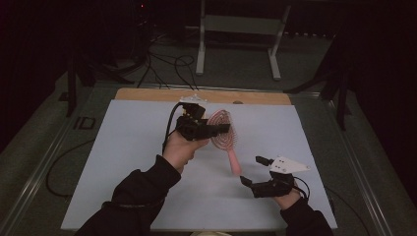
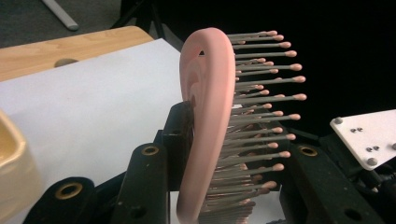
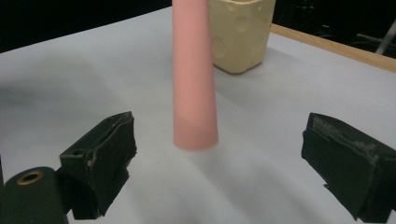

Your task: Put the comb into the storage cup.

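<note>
- Dark room all round; my work surface is a white sheet [image 1: 133, 162] laid over a wooden table [image 1: 147, 94], whose bare edge shows along the far side. Black cables [image 1: 167, 64] and a pale metal stand [image 1: 236, 29] sit on the floor beyond that edge.
- Landmark for these notes: the pink hairbrush [image 1: 223, 130], held in the air above the middle of the sheet.
- Left of the brush: my left hand [image 1: 179, 150] carries the left gripper [image 1: 209, 130]. Its jaws are clamped across the brush head. In the left gripper view I see the brush edge-on [image 2: 205, 121], one jaw against its pink back, the other on the side of the bristles [image 2: 266, 93], which point toward the right of that view.
- Brush itself: head up at the gripper, handle [image 1: 233, 162] angling down toward me, its tip clear of the sheet.
- Right of the brush and nearer me: my right hand [image 1: 290, 199] holds the right gripper [image 1: 253, 169], just beside the handle tip. Jaws stand wide apart, nothing between them touching. In the right gripper view the handle end [image 3: 194, 93] hangs between the two spread jaws, apart from both.
- Behind the handle in that view: a cream-coloured cup [image 3: 240, 32] stands on the sheet.
</note>
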Tool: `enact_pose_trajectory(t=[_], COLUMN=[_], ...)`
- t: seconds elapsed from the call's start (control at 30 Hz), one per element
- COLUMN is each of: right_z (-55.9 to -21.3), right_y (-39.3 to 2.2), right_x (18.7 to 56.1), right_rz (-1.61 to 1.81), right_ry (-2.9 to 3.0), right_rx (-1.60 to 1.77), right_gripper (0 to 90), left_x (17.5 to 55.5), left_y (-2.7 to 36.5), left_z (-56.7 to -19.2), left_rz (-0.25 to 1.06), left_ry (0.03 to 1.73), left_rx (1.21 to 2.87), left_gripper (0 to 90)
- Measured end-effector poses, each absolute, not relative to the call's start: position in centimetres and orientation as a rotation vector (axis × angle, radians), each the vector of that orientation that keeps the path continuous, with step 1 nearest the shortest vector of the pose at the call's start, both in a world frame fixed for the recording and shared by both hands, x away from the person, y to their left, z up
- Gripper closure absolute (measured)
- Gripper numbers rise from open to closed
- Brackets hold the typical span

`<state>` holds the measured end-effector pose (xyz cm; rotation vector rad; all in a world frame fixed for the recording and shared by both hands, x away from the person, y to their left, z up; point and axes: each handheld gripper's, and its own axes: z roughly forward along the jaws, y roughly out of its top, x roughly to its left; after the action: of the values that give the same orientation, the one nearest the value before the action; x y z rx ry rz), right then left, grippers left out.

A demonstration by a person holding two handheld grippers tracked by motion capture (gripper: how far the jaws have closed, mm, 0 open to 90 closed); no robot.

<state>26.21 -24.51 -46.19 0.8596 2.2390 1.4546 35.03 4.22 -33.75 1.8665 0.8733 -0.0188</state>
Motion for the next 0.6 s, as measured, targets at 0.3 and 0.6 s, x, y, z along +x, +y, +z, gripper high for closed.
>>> enact_pose_trajectory(t=[0.3, 0.6], right_z=[-46.4, -46.4], right_y=[-24.9, -24.9], right_x=[26.0, 26.1], right_rz=[1.456, 1.456], right_ry=[2.232, 2.235], right_rx=[0.849, 0.837], right_gripper=[9.4, 9.4], left_x=[35.3, 35.6], left_y=[5.7, 7.7], left_z=[-33.5, -32.0], left_rz=[0.002, 0.062], left_ry=[0.887, 0.894], left_rx=[1.860, 1.845], left_gripper=[65.3, 65.3])
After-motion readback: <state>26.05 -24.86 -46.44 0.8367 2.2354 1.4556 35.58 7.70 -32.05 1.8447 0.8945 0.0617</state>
